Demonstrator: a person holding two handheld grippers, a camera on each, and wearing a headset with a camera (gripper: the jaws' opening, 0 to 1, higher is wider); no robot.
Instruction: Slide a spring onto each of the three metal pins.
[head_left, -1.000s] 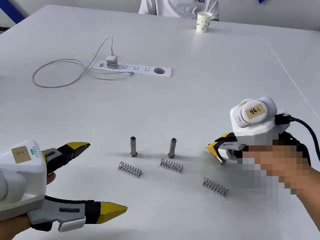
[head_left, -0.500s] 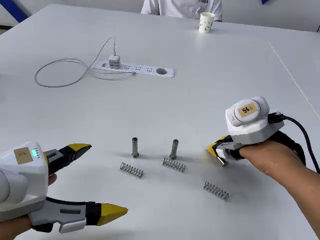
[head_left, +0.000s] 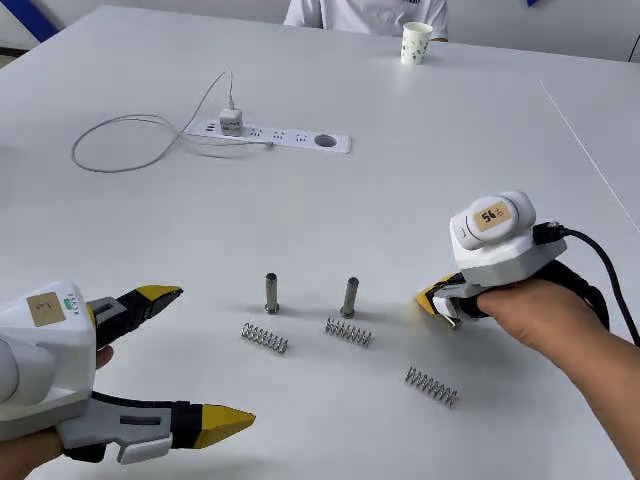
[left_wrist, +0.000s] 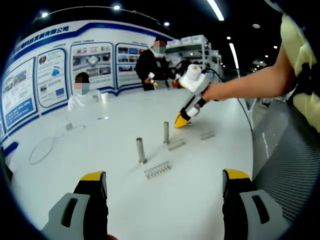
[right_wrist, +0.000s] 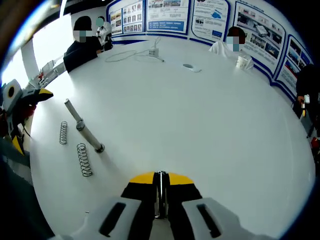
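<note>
My left gripper (head_left: 195, 357) hangs released with its jaws spread wide, near my side of the table (head_left: 420, 200) and well apart from the parts. My right gripper (head_left: 440, 302) is clenched on the third pin (head_left: 451, 319), just right of the row; I cannot tell if the pin touches the top.

2 pins stand upright and apart, the left pin (head_left: 271, 293) and the right pin (head_left: 350, 297). 3 springs lie flat. The left spring (head_left: 264, 338) and the middle spring (head_left: 348, 332) each lie just in front of a pin, and the right spring (head_left: 431, 386) lies alone, nearer me.

Bare tabletop runs from the pins to the power strip (head_left: 270, 136) and its cable (head_left: 110, 135). A paper cup (head_left: 415, 42) sits by the far edge.
</note>
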